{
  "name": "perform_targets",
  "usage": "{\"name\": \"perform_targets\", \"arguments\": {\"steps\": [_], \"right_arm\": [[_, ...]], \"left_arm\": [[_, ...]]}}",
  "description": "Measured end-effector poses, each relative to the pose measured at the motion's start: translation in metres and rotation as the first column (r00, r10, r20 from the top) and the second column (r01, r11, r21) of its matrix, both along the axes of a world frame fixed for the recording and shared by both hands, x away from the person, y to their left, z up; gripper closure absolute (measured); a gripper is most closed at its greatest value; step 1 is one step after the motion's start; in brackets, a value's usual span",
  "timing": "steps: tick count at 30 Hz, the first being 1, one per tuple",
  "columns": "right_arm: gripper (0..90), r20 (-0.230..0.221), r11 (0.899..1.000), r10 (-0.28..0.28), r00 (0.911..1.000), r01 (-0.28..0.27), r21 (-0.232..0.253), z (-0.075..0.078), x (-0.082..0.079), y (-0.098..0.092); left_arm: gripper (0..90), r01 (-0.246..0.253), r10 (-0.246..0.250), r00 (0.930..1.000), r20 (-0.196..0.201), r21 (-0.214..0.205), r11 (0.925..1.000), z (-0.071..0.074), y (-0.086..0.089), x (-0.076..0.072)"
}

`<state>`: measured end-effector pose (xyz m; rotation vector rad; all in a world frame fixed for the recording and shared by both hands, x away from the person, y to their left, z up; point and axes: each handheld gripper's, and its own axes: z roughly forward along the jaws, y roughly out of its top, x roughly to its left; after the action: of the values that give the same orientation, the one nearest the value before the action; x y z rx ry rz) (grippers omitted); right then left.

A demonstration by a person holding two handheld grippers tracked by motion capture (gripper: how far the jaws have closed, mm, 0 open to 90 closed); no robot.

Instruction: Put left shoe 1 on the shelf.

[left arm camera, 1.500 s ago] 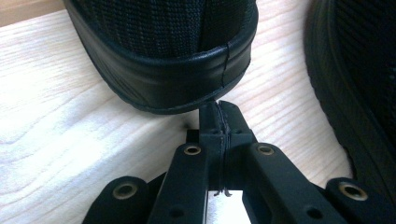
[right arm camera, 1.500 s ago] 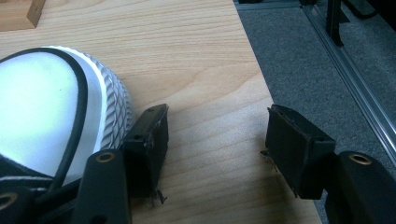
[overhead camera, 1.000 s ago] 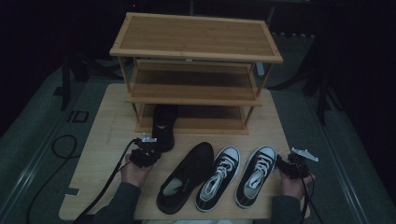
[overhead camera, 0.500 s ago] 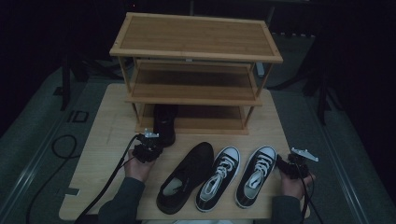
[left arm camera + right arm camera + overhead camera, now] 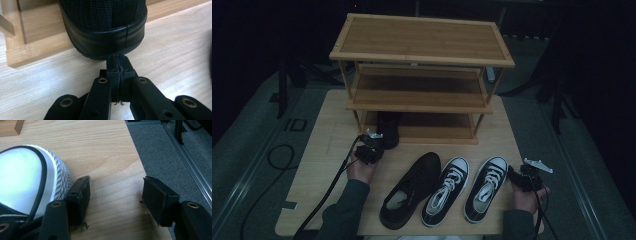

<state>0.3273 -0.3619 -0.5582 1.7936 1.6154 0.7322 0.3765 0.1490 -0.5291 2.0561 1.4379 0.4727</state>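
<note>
Where grey carpet (image 5: 572, 150) surrounds it, wooden board (image 5: 327, 150) bears rack (image 5: 422, 55).

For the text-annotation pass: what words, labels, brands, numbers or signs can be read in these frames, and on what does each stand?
"ID": pale letters on the dark grey floor mat, left of the light wooden board.
Nothing readable on the bamboo three-tier shoe rack, the black mesh shoes, or the black-and-white canvas sneakers; no legible brand marks.

Two sneakers (image 5: 467, 187) beside a black shoe (image 5: 412, 192).
</note>
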Motion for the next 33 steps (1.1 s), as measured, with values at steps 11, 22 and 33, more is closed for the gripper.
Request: {"name": "perform_targets", "arguments": {"steps": [11, 22, 33], "right_arm": [[38.8, 0.000, 1.000, 0.000, 1.0000, 0.000, 0.000, 0.000, 0.000, 0.000], [38.8, 0.000, 1.000, 0.000, 1.0000, 0.000, 0.000, 0.000, 0.000, 0.000], [38.8, 0.000, 1.000, 0.000, 1.0000, 0.000, 0.000, 0.000, 0.000, 0.000]], "left_arm": [[88.3, -0.017, 0.017, 0.9998, -0.007, -0.022, 0.9996, -0.002, 0.003, 0.013], [77.2, 0.028, -0.028, 0.9996, -0.001, -0.021, 0.9994, 0.001, 0.004, 0.010], [65.5, 0.078, -0.077, 0.9969, 0.017, -0.044, 0.9960, 0.008, 0.004, 0.000]]}}
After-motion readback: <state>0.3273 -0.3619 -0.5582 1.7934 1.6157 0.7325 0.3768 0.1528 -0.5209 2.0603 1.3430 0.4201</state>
